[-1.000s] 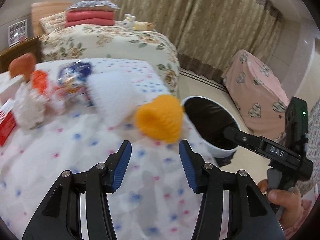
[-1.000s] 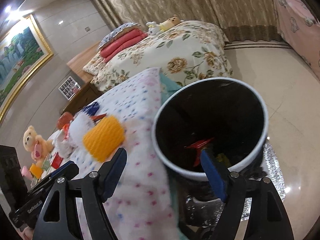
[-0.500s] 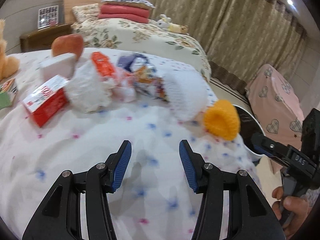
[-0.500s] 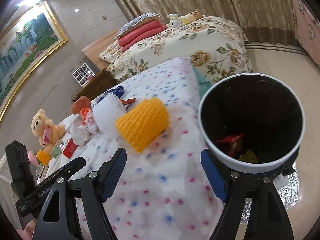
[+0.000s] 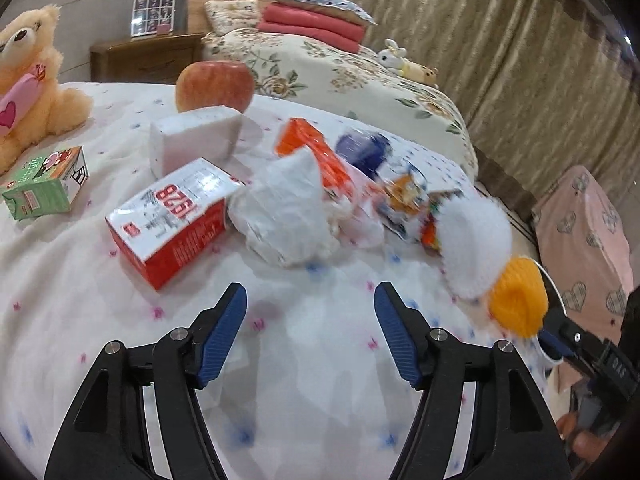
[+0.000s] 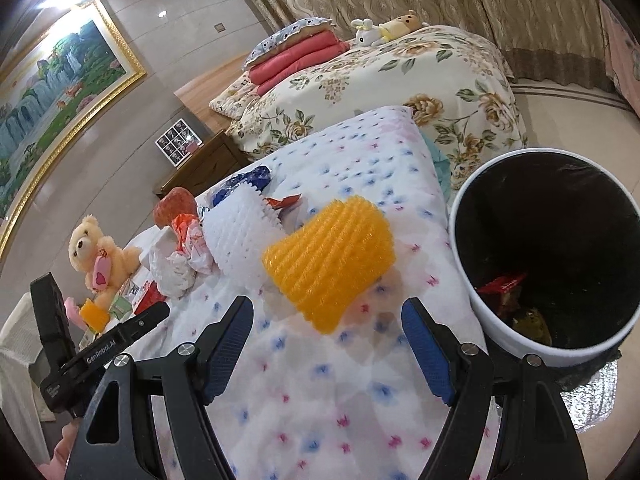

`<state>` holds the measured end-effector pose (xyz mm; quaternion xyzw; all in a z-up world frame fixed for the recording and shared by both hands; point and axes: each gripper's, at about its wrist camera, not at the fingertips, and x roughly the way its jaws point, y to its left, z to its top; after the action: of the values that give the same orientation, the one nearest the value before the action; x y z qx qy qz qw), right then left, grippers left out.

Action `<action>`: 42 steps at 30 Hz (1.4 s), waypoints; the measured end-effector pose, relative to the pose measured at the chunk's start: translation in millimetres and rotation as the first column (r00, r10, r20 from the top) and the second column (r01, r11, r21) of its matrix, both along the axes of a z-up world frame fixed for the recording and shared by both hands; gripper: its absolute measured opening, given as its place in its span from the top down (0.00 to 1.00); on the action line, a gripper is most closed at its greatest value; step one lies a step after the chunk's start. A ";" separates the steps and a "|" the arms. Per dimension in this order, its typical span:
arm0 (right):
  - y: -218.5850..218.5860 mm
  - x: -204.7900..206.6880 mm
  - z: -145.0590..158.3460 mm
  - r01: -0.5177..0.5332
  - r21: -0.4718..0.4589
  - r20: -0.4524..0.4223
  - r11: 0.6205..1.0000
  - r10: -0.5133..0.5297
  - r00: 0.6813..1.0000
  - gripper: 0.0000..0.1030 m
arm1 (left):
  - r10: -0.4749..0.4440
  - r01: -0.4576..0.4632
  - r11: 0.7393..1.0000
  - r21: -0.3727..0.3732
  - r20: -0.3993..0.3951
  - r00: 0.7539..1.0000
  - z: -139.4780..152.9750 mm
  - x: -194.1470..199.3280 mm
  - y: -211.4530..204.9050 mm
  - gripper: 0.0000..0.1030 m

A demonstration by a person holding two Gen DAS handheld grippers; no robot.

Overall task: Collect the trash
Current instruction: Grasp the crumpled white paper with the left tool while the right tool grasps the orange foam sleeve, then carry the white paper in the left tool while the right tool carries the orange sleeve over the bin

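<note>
Bed: the white quilt with pink and blue specks (image 5: 328, 408) carries everything; its far right corner drops off beside the bin, and the near part in front of both tools lies bare.
Bin: the round white bin with a black liner (image 6: 548, 256) stands on the floor just off the bed's right edge, mouth open, with a red wrapper and yellowish scraps at the bottom; its base is cut off by the right tool.
Trash heap: the crumpled white plastic bag (image 5: 284, 212), the orange wrapper (image 5: 320, 156) and the blue-and-orange snack packet (image 5: 396, 184) overlap mid-bed; blur hides their edges.
Carton: the red-and-white box printed 1928 (image 5: 176, 216) lies left of the heap, apart from it.
White foam net sleeve (image 6: 244, 236): touching the heap's right side.
Orange foam net sleeve (image 6: 332, 260): nearest the bed's right edge, just beside the bin.
Left hand-held gripper (image 5: 310, 336): jaws opening, nothing between them, over bare quilt.
Right hand-held gripper (image 6: 326, 344): jaws wide apart, empty, just short of the orange sleeve.
</note>
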<state>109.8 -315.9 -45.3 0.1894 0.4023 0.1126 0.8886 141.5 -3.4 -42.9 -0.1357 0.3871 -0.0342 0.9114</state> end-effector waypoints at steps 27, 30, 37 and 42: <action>-2.0 -3.7 -3.0 -0.025 0.006 0.000 1.000 0.025 1.000 0.71 | -0.034 0.034 0.999 -0.003 0.022 0.999 2.1 -9.1 -3.5 0.76; -5.3 -10.4 0.5 -0.019 0.000 0.009 1.000 0.019 1.000 0.71 | -0.063 0.063 0.998 -0.007 0.024 0.998 3.8 -20.8 -13.8 0.76; -18.5 -26.1 6.9 0.008 0.001 0.024 1.000 -0.008 1.000 0.71 | -0.156 0.157 0.988 -0.012 0.031 0.987 10.2 -39.6 -46.0 0.76; -30.1 -36.1 10.1 0.027 0.000 0.031 1.000 -0.027 0.999 0.71 | -0.219 0.220 0.976 -0.007 0.037 0.975 13.5 -49.3 -69.6 0.76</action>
<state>73.6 -346.0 -35.2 0.1928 0.3859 0.1035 0.8962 92.2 -73.0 -29.5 -0.0967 0.3829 -0.1392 0.9081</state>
